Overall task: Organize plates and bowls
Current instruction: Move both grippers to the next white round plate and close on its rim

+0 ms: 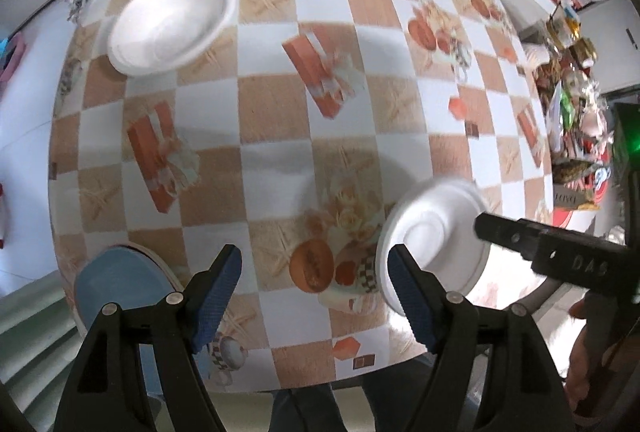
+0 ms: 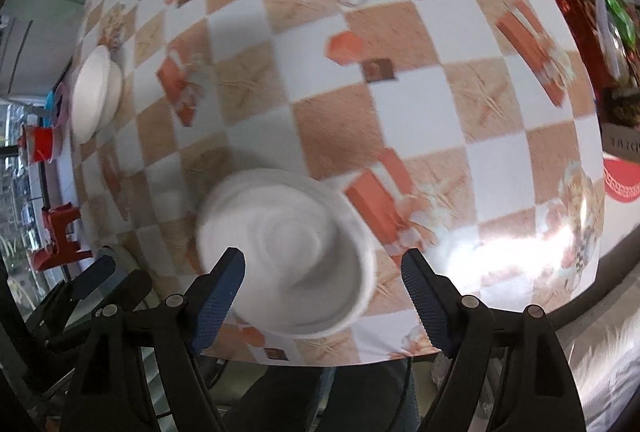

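Resting on the checkered table [image 1: 280,112], a white plate [image 1: 172,22] sits empty at the far left, and a small white bowl [image 2: 288,252] lies empty near the front edge. Left gripper [image 1: 314,286] and right gripper [image 2: 322,292] both hang spread, holding nothing.

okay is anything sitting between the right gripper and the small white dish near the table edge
Nothing visible does. The right gripper is open just above the small white dish, with only the checkered tablecloth around it.
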A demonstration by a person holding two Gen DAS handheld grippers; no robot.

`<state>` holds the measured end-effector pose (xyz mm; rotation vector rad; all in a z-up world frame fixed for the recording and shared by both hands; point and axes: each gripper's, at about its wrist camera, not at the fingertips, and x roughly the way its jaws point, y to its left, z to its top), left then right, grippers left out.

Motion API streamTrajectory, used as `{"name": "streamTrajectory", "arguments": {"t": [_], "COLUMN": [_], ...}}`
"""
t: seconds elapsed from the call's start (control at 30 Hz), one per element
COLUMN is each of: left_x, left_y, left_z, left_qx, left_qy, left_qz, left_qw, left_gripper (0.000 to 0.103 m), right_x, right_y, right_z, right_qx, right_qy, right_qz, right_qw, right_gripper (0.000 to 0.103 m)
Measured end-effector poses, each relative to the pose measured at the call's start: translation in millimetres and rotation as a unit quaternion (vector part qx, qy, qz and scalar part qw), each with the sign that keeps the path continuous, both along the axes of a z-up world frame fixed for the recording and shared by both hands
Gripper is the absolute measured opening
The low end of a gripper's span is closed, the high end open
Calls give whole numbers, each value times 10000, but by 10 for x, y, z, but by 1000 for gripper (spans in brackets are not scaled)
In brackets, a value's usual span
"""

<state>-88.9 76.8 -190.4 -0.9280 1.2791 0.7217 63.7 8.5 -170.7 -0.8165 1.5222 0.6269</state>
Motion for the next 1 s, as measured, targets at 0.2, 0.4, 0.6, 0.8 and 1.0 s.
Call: {"name": "streamTrajectory", "arguments": {"t": [0.2,0.4,0.6,0.8,1.0], "left_x": [-133,-310,-500,-596,-746], "left_y": [332,697,1099,1507,1829], "left_z": [139,267,324,220,-23], "left_qx": [114,358,559,748,865], "left_qy": [-98,-100,-78,136,487], "left_qz": [364,767,1238,1430,1684], "left_qw": [9992,9964,9907,9868,9807], "left_gripper": [79,79,79,79,79], "right_x": [-226,-427,-641,-771,-815], "right_y": [305,683,1133,1531,1871], "right_z": [22,60,40,-114,-336], "right_qx": [62,185,297,288,214], "right_qy": [108,218,252,269,209], "right_qz": [344,692,1122,1404,1571], "right_qw": [9993,9972,9929,9893,9871], "right_gripper": [82,82,82,82,82]}}
